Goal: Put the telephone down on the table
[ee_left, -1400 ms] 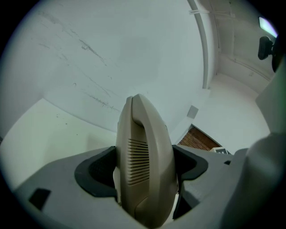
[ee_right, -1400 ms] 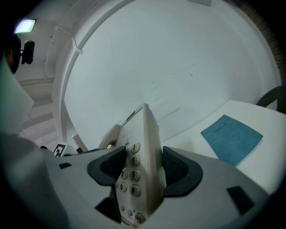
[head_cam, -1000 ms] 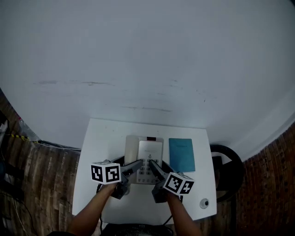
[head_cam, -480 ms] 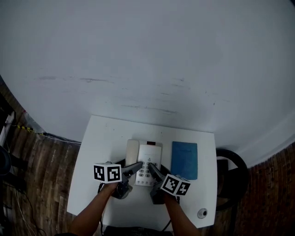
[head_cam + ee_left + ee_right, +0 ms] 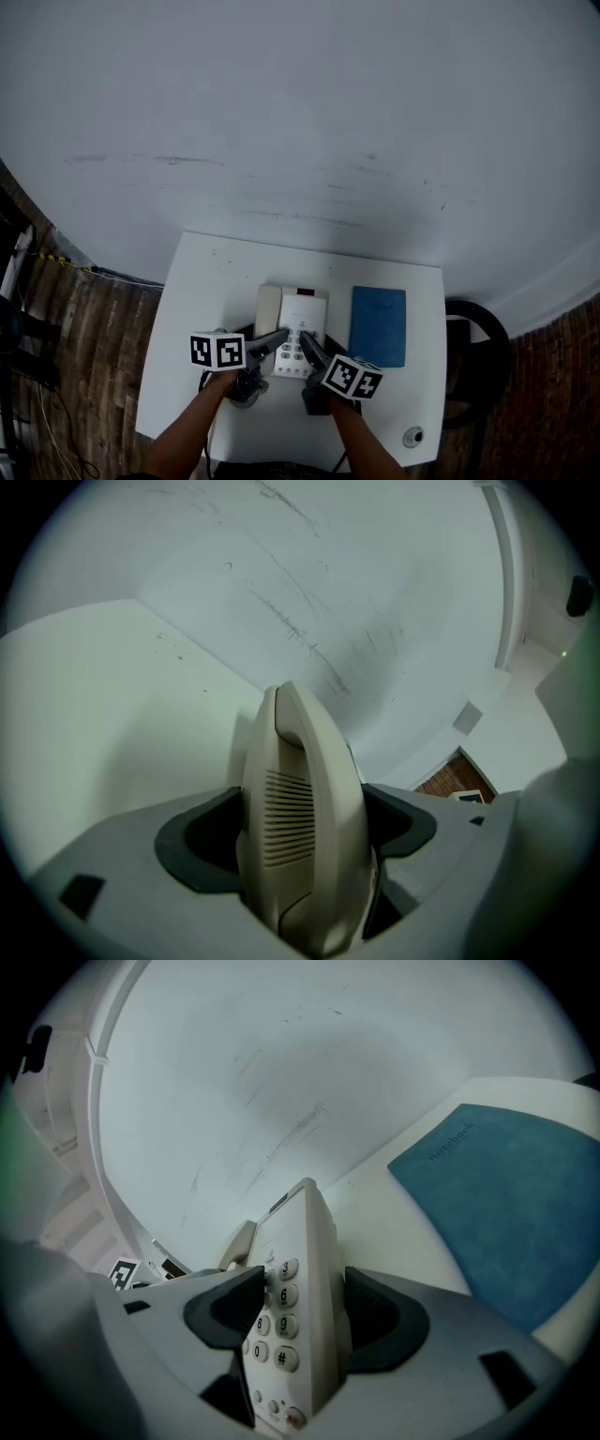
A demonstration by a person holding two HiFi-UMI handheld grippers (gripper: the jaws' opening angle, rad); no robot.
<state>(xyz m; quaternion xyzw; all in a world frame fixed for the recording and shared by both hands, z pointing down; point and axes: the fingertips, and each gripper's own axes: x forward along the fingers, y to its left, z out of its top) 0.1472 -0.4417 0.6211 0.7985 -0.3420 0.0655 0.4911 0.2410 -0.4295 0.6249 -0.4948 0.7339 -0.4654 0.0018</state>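
Observation:
A beige desk telephone (image 5: 292, 328) with its handset on the left is over the middle of the white table (image 5: 211, 281). My left gripper (image 5: 277, 337) is shut on the handset side (image 5: 298, 789), which stands on edge between its dark pads (image 5: 199, 841). My right gripper (image 5: 308, 343) is shut on the keypad side (image 5: 298, 1251), with the number keys facing its left jaw. I cannot tell whether the telephone's underside touches the table.
A blue notebook (image 5: 379, 325) lies just right of the telephone, also showing in the right gripper view (image 5: 506, 1204). A small round object (image 5: 410, 435) sits at the table's front right corner. A black cord (image 5: 204, 382) lies under my left hand. A dark chair (image 5: 480, 349) stands to the right.
The head view has shifted a little, and the telephone looks slightly smaller and nearer the table. Both grippers keep the same hold on it.

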